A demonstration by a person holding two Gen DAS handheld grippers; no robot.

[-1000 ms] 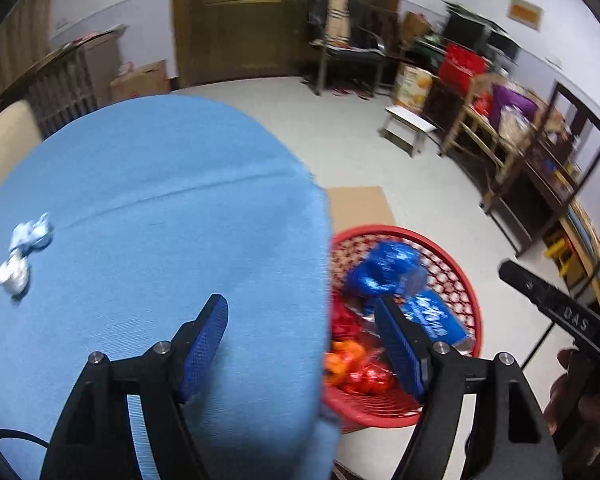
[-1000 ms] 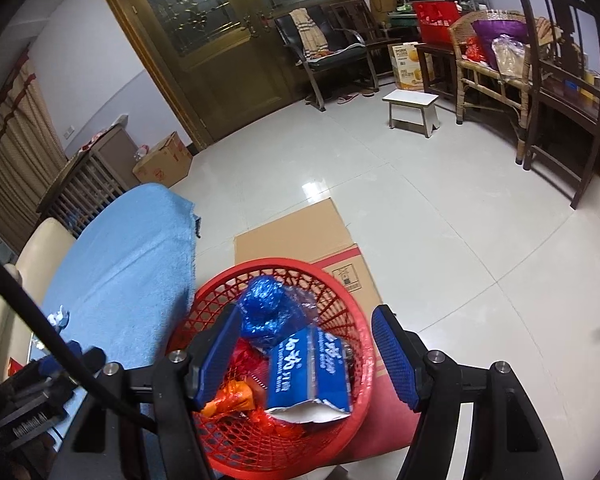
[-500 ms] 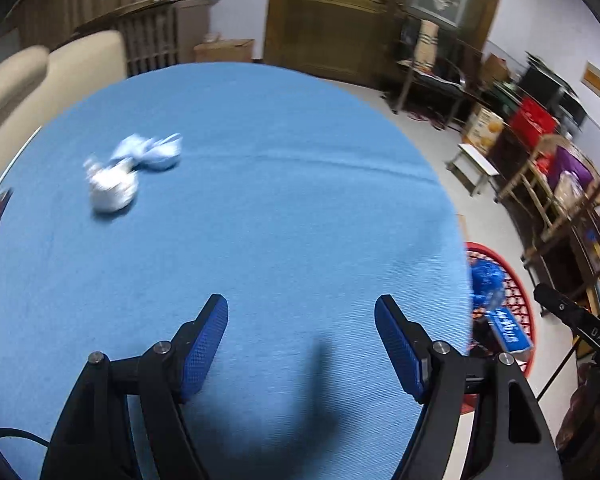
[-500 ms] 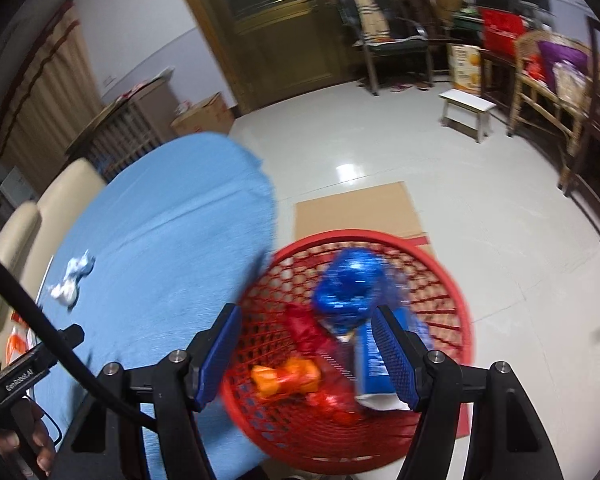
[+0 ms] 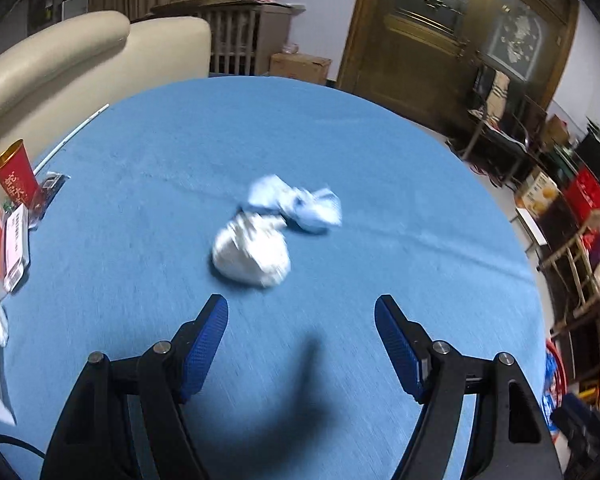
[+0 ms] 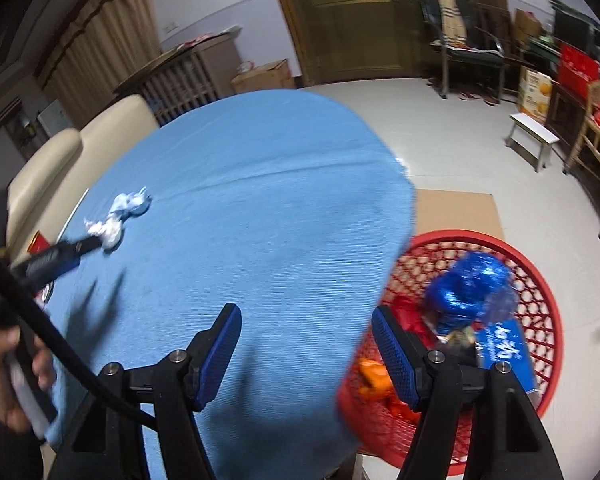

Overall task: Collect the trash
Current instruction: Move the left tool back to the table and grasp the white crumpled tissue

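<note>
Swung from red basket (image 6: pixel 540 280) toward white wad (image 5: pixel 252 254); left gripper (image 5: pixel 300 312) and right gripper (image 6: pixel 306 320) both gaping, empty. Probably snags pale-blue scrap (image 5: pixel 300 206) touching it.

Both the left gripper (image 5: pixel 302 316) and the right gripper (image 6: pixel 306 322) have black angular frames, silver screws and blue textured pads (image 5: pixel 204 344). A black cable (image 6: pixel 52 344) passes the bare-skinned left hand (image 6: pixel 10 384).

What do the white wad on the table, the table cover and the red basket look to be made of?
White wad: probably crumpled tissue or soft paper, matte and creased, though motion blur leaves it open. Table cover: woven blue cloth, matte, with fine ribbing and a fold line. Red basket: apparently moulded plastic, slightly glossy, with an open lattice wall.
</note>
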